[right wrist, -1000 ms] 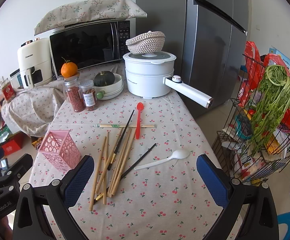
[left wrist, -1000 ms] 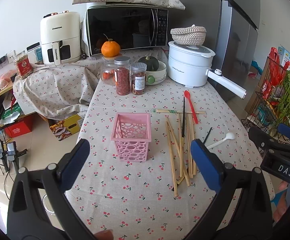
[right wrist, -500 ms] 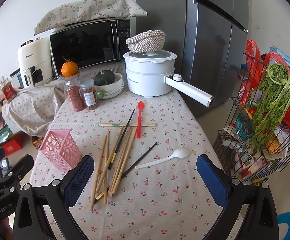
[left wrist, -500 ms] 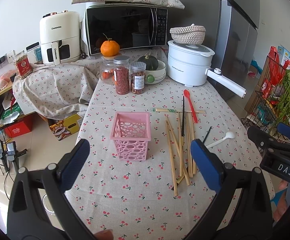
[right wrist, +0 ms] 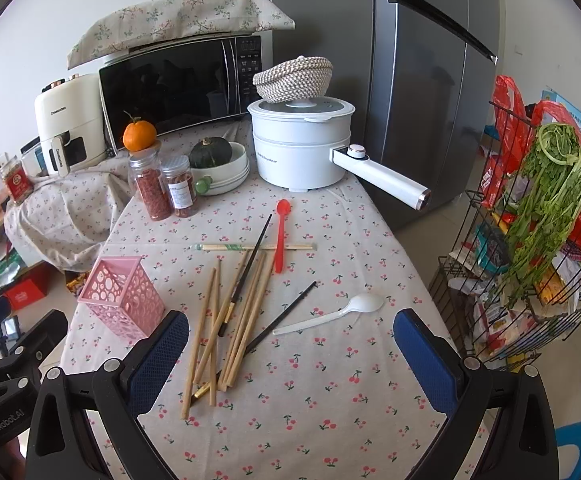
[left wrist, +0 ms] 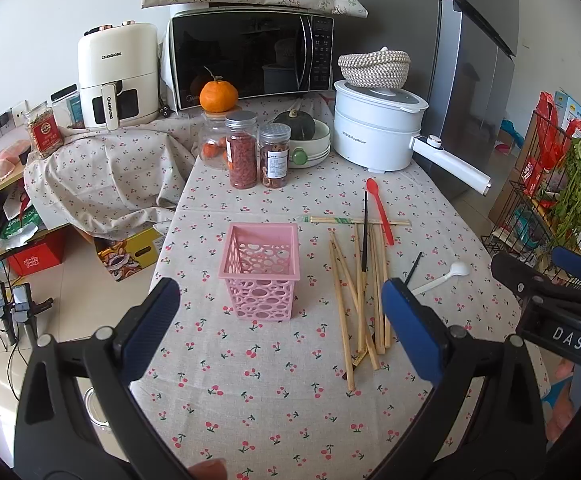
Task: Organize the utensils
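Both grippers hovered above tablecloth (left wrist: 274,400), jaws spread wide, nothing held. Left gripper (left wrist: 280,320) sat low in front of pink basket (left wrist: 259,269); basket upright, no utensils visible inside. Right gripper (right wrist: 290,354) hung over chopstick pile w/ white spoon (right wrist: 330,314) between its fingers in view. Wooden chopsticks (right wrist: 218,320) lay fanned just right of basket, 2 black chopsticks (right wrist: 246,268) mixed in. Wrapped pair (right wrist: 256,247) lay crosswise beyond pile. Red spoon (right wrist: 280,236) crossed it, bowl end toward white pot (right wrist: 300,152).

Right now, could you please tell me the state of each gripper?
Left gripper: open, holding nothing.
Right gripper: open, holding nothing.
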`<state>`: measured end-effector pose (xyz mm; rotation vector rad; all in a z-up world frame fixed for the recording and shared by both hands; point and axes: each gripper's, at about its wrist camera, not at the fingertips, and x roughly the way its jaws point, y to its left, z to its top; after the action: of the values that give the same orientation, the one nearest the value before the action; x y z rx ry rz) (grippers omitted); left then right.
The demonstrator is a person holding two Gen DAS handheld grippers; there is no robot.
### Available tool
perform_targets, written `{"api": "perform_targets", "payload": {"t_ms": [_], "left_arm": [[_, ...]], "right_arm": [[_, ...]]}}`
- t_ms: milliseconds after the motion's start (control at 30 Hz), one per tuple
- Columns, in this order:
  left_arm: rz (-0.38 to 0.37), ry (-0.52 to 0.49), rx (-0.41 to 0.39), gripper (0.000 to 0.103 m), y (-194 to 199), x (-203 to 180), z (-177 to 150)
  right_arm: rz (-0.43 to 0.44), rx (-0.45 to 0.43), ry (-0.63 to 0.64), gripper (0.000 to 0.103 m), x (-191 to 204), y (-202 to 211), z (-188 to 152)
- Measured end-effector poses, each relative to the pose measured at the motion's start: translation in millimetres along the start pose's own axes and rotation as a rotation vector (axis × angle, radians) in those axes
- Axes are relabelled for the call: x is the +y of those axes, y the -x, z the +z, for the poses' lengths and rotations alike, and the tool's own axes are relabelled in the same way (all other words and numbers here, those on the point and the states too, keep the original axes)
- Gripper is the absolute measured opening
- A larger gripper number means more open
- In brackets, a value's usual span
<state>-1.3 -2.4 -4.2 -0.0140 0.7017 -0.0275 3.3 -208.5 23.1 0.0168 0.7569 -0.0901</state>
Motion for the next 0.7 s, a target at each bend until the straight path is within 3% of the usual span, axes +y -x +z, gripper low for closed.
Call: {"api": "perform_targets", "payload": {"t_ms": [700], "left_arm": [[-0.003, -0.003, 0.004, 0.101, 0.2, -1.8, -1.1]], "right_arm": [[0.006, 0.010, -0.007, 0.103, -0.3, -1.4, -0.5]]}}
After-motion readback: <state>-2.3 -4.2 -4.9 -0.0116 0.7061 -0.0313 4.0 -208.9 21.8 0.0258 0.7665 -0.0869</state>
